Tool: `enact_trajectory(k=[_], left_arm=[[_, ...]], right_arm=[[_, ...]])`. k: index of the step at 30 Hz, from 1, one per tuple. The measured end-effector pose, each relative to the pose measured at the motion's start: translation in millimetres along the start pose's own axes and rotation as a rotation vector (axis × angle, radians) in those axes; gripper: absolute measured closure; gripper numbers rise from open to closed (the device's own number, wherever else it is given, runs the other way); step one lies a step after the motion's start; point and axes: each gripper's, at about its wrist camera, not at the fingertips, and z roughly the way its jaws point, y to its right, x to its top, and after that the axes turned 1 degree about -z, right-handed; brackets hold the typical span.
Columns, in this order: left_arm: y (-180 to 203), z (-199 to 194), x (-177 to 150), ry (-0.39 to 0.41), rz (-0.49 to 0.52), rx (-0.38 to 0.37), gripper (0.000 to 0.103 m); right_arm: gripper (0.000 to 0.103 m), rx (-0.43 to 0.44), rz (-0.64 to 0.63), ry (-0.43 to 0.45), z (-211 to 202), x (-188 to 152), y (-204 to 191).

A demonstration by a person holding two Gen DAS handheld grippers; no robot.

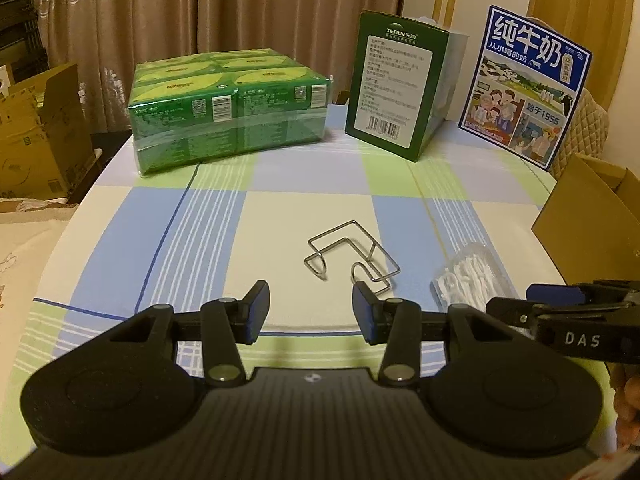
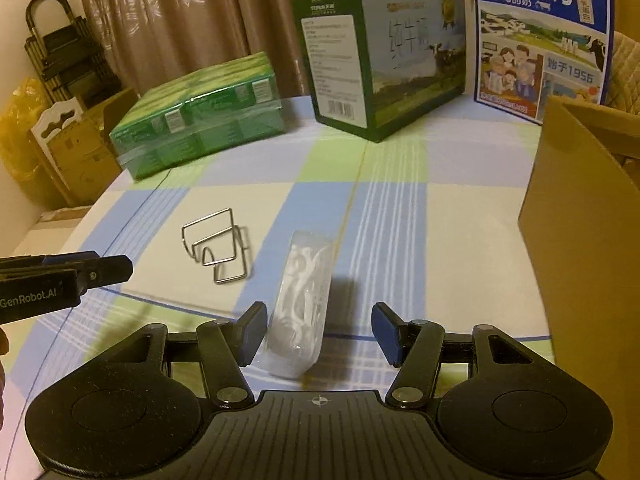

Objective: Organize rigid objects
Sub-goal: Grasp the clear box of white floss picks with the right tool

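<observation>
We see a checked tablecloth [image 1: 304,208] over the surface, a wrapped green tissue pack [image 1: 228,108], a green milk carton [image 1: 394,84], a blue milk box [image 1: 528,84], and brown curtains [image 1: 200,8] behind.

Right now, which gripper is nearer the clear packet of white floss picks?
Right. The right gripper straddles the packet with open fingers; the left gripper sits beside it, facing the wire hook.

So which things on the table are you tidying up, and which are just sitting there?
For the job:
- wire rack, just ahead of the left tool
- clear packet of white picks, between the open right tool
- brown cardboard box

Just sitting there:
- green tissue pack
- green milk carton
- blue milk box
</observation>
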Motion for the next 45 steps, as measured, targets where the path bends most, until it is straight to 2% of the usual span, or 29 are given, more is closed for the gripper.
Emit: enact_trajectory(k=[4,8,17,29,31,32,33,35,37,39,41,45], left_arm=[[0,1,0,-0.002,0.001,-0.004,0.063],[1,2,-1,-0.007,0.004,-0.005,0.063],[4,6,-2,-0.019,0.011,-0.014,0.062],[9,25,-2,-0.024,0.025,-0.037,0.062],[10,29,-2,-0.02,0.027,-0.054,0.062],[11,30,-2,-0.018,0.032,-0.059,0.062],[13,32,-2,-0.013,0.042,-0.062,0.062],[16,37,-1,-0.004,0.06,-0.067,0.059],[19,42,-2,0.017,0.074,-0.074,0.043],[20,47,-1,0.029,0.076,-0.08,0.036],[21,53,0,0.028,0.062,-0.087,0.034],[23,65,0,0.035,0.04,-0.074,0.024]], right_arm=[[0.048,-0.006,-0.057,0.004,0,-1,-4],[0.048,-0.065,-0.142,-0.007,6,-7,-12],[0.044,-0.069,-0.135,-0.003,10,-8,-10],[0.043,-0.066,-0.106,-0.056,27,-11,-3],[0.044,-0.061,-0.104,-0.065,30,-11,-2],[0.05,-0.062,-0.095,-0.069,31,-11,0],[0.05,-0.06,-0.082,-0.069,31,-10,2],[0.05,-0.064,-0.053,-0.069,30,-6,5],[0.05,-0.059,-0.04,-0.057,27,-2,7],[0.05,-0.056,-0.031,-0.046,24,1,9],[0.05,-0.061,-0.024,-0.037,22,3,11],[0.05,-0.068,0.007,-0.024,22,7,18]])
